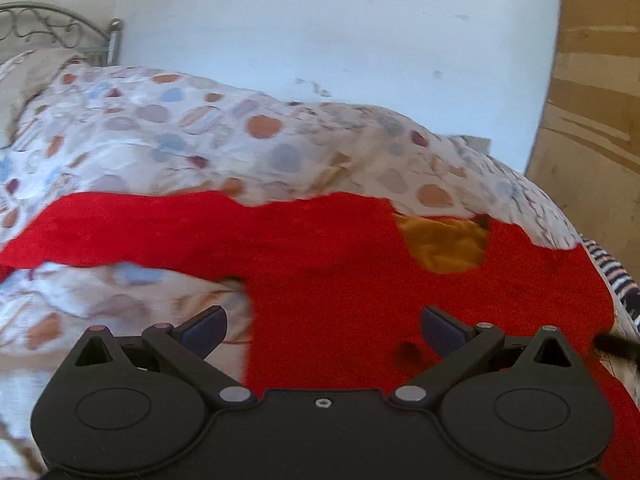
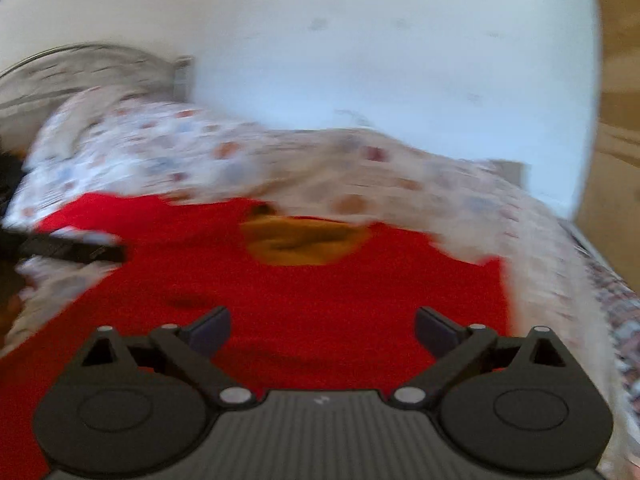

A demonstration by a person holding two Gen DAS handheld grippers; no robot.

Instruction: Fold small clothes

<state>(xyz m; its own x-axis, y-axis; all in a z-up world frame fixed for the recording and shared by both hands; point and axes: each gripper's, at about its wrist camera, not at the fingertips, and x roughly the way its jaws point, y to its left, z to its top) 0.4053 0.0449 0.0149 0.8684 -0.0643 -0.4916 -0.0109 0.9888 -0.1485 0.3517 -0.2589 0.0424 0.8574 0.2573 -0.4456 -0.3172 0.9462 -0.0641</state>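
Both tongs stand released, jaws spread wide with nothing between them. The left tongs [image 1: 322, 330] hover low over the red top [image 1: 360, 280], and past their fingers [image 1: 206, 326] the cloth fills the gap from about 12 o'clock round to 3, while the duvet [image 1: 200, 136] shows bare at 9 o'clock. A small dark spot sits on the red just by the right-hand finger. At 3 o'clock a dark, blurred tip pokes in at the edge of the left view; what it is I cannot tell.

The right tongs [image 2: 322, 330] hang over the same top [image 2: 300, 300], red cloth under and ahead of them from 9 round to 2 o'clock. That view is smeared, so fine detail is lost. At 9 o'clock a dark bar [image 2: 76, 250] lies across the sleeve side of the red; it may be the other tool, but the blur leaves that open.

The top lies spread flat on the bed, neck away from the tongs, its orange lining [image 1: 446, 244] showing in the neck opening at about 1 o'clock in the left view. One sleeve [image 1: 100, 232] runs out straight toward 9 o'clock. A striped cloth [image 1: 612, 276] peeks out at 3 o'clock, beside the red hem.

Farther off, the spotted duvet heaps up behind the top. A metal bedhead [image 1: 52, 30] stands at 10 o'clock, the white wall [image 1: 320, 40] at 12, and a wooden panel [image 1: 592, 120] at 2.
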